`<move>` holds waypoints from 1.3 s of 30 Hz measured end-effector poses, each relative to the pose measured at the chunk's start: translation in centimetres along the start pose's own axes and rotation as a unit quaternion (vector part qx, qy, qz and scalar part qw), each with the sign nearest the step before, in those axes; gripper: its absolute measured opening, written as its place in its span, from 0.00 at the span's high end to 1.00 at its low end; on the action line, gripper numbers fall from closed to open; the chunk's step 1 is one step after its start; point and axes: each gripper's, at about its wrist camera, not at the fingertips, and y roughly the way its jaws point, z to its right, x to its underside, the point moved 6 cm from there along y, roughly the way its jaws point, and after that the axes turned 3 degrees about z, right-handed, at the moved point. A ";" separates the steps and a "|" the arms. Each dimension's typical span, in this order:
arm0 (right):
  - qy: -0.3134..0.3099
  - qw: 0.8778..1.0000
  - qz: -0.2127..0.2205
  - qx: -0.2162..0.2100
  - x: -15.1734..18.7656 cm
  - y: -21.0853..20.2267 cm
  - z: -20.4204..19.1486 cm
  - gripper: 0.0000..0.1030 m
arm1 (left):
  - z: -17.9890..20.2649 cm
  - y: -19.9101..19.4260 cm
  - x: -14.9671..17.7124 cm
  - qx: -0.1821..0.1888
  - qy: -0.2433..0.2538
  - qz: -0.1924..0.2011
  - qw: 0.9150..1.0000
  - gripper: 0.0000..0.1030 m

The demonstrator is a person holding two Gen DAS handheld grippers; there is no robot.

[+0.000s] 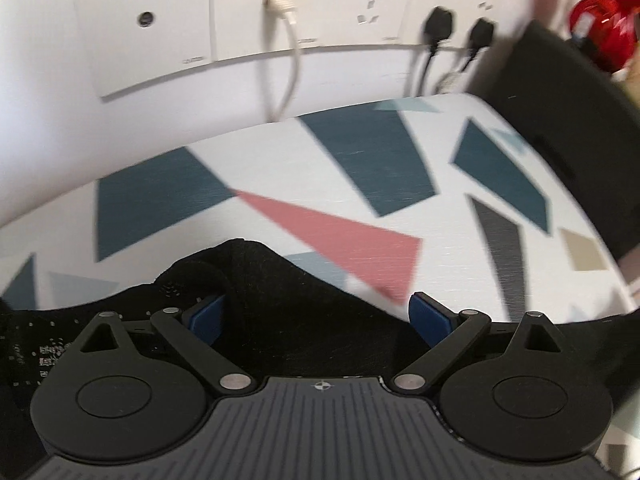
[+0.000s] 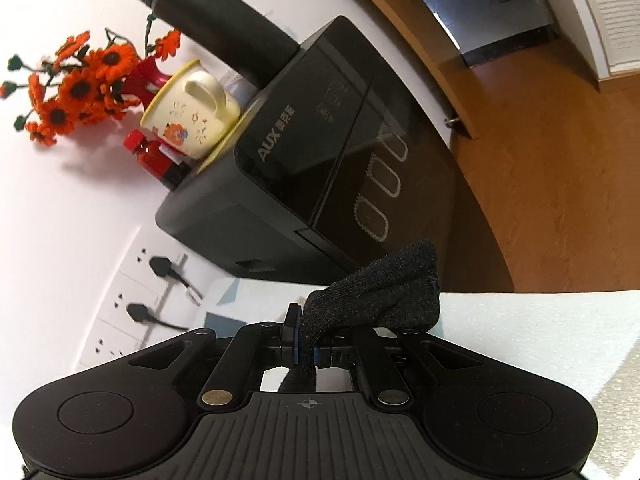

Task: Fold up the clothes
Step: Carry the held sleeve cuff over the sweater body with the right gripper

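A black knit garment (image 1: 304, 320) lies on the patterned tablecloth (image 1: 280, 168), bunched between and under my left gripper's blue pads. My left gripper (image 1: 316, 316) is open, its jaws wide apart over the cloth. In the right wrist view my right gripper (image 2: 306, 344) is shut on a fold of the same black knit fabric (image 2: 376, 292), which bulges up past the fingertips and hangs down between the jaws. The rest of the garment is hidden under the grippers.
A white wall with socket plates (image 1: 248, 28), a white cable and two black plugs (image 1: 440, 24) stands behind the table. A black AUX appliance (image 2: 320, 152) sits at the table's end, with a cream mug (image 2: 192, 116), red bottle, black flask and orange flowers (image 2: 76, 88) behind it.
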 end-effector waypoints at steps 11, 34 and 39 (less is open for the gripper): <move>-0.010 1.000 0.003 -0.010 -1.0 0.1 -1.4 0.95 | -7.1 -10.4 1.6 0.040 -0.058 0.084 0.994 0.07; -0.205 0.912 -0.295 -0.198 23.7 2.2 -31.5 0.95 | -21.2 -25.0 17.6 -0.050 -0.207 0.183 0.960 0.07; -0.211 0.863 -0.365 -0.279 32.6 -1.2 -38.7 0.95 | -23.1 -26.5 19.0 -0.066 -0.227 0.195 0.952 0.07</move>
